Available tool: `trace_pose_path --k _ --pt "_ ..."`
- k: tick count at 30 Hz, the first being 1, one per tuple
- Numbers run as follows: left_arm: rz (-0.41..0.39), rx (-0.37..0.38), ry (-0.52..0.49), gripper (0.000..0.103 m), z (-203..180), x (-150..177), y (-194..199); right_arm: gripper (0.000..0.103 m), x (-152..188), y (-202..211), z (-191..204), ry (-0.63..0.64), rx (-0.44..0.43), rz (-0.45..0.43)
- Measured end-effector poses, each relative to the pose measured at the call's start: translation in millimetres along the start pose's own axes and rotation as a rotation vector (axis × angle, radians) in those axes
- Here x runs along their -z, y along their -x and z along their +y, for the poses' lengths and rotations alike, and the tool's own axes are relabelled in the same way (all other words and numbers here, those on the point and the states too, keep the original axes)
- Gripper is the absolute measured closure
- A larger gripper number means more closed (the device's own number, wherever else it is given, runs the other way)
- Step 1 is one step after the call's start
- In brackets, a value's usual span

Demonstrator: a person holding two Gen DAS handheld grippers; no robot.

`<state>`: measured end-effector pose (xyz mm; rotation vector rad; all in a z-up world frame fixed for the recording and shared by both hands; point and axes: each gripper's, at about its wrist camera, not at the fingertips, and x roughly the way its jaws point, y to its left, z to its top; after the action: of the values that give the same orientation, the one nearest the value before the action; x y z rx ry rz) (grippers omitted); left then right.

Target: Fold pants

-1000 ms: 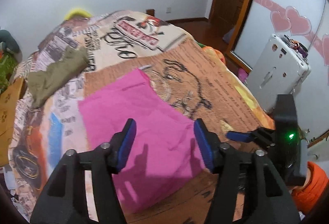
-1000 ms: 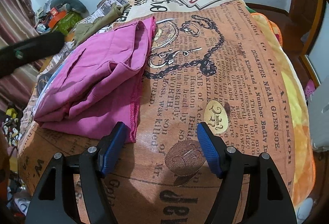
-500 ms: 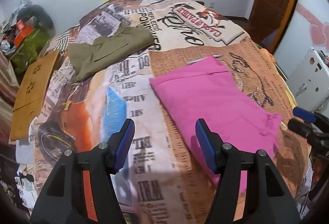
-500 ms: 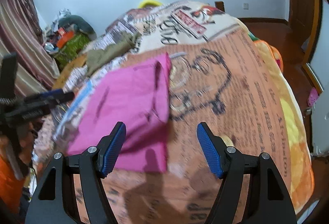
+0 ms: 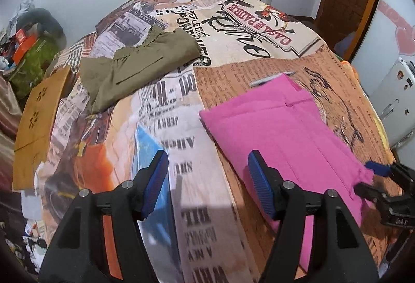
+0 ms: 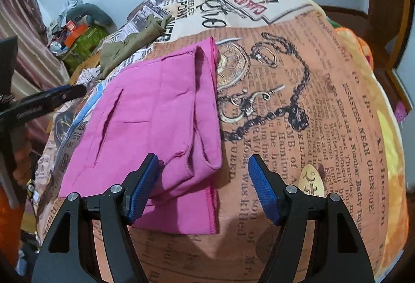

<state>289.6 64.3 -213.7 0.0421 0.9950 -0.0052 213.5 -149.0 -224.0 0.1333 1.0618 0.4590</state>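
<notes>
The pink pants lie folded flat on the printed bedspread; they also show in the right wrist view. My left gripper is open and empty, above the bedspread just left of the pants. My right gripper is open and empty, over the near right corner of the pants. The right gripper also shows in the left wrist view at the pants' far edge. The left gripper shows in the right wrist view.
Olive green pants lie spread at the back left of the bed, also in the right wrist view. A wooden board sits at the bed's left edge. A white appliance stands to the right. Clutter is piled by the wall.
My left gripper swung left off the pink pants to the bedspread beside them. My right gripper rose, then came back down close over the pants' near corner. Both stayed open.
</notes>
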Motion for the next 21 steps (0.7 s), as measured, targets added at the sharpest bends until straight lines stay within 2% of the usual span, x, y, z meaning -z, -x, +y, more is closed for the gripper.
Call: trace_pose_path --k 3,7,9,13,17,21 --pt "0.007 -0.005 0.006 0.038 3.9 -13.1 -17.1 0.035 1.2 -0.7 -5.7 0.003 -0.013 0.009" --pt "0.028 -0.049 -0.025 0.038 7.3 -29.8 -43.2 0.035 1.2 -1.9 -4.1 0.040 -0.012 0.012" --pt "0.044 -0.087 -0.045 0.038 10.9 -39.7 -60.9 0.035 -0.5 -3.0 -4.4 0.058 -0.014 0.016" --pt "0.102 -0.099 -0.045 0.038 20.5 -49.9 -91.3 0.035 -1.6 -5.7 -6.2 0.066 -0.024 0.023" --pt "0.141 -0.071 -0.075 0.038 22.1 -43.6 -107.5 0.035 -4.0 -7.6 -7.5 0.078 -0.027 0.022" --pt "0.124 -0.053 -0.102 0.038 23.6 -30.8 -100.8 0.035 -10.5 -12.2 -10.8 0.103 -0.012 0.024"
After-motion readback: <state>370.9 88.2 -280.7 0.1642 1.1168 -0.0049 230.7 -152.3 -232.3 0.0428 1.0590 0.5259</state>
